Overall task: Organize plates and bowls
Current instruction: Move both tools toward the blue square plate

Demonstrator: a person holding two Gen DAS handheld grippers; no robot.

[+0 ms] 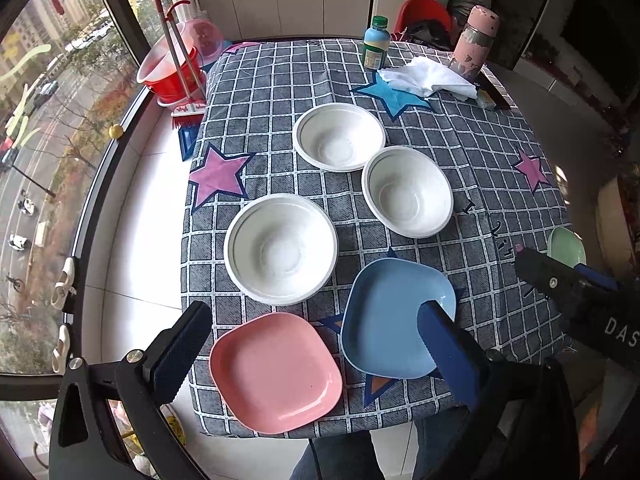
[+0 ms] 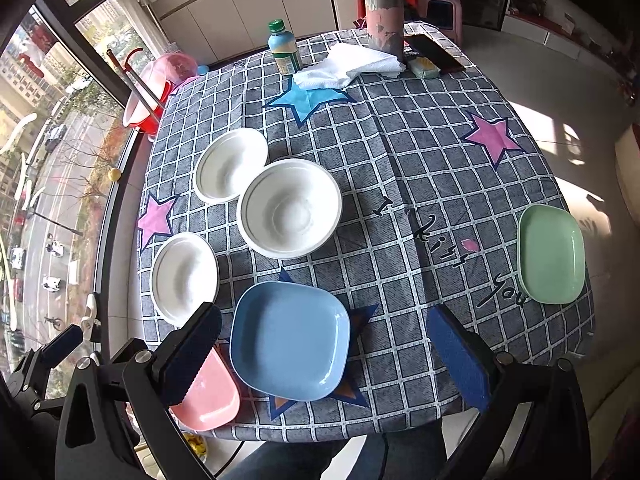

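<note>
Three white bowls sit on the checked tablecloth (image 1: 280,80) in the left wrist view: the largest bowl (image 1: 281,249) nearest, a second bowl (image 1: 407,191) to its right and a third bowl (image 1: 338,136) farther back, the last two almost touching at their rims. Two square plates lie at the near edge, a pink plate (image 1: 276,372) and a blue plate (image 1: 396,316), side by side but apart. The left gripper (image 1: 316,344) hangs above them with its fingers spread wide and nothing between them. A sliver of a green plate (image 1: 566,246) shows at the right edge, behind what is probably part of the right gripper (image 1: 560,280). In the right wrist view the count holds: three bowls, three plates, the green plate alone near the table's right edge, well apart from the rest. The right gripper is likewise spread and empty above the near edge. One bottle (image 2: 285,49), one pink flask (image 2: 383,12) and one white cloth (image 2: 348,65) stand at the far side.
</note>
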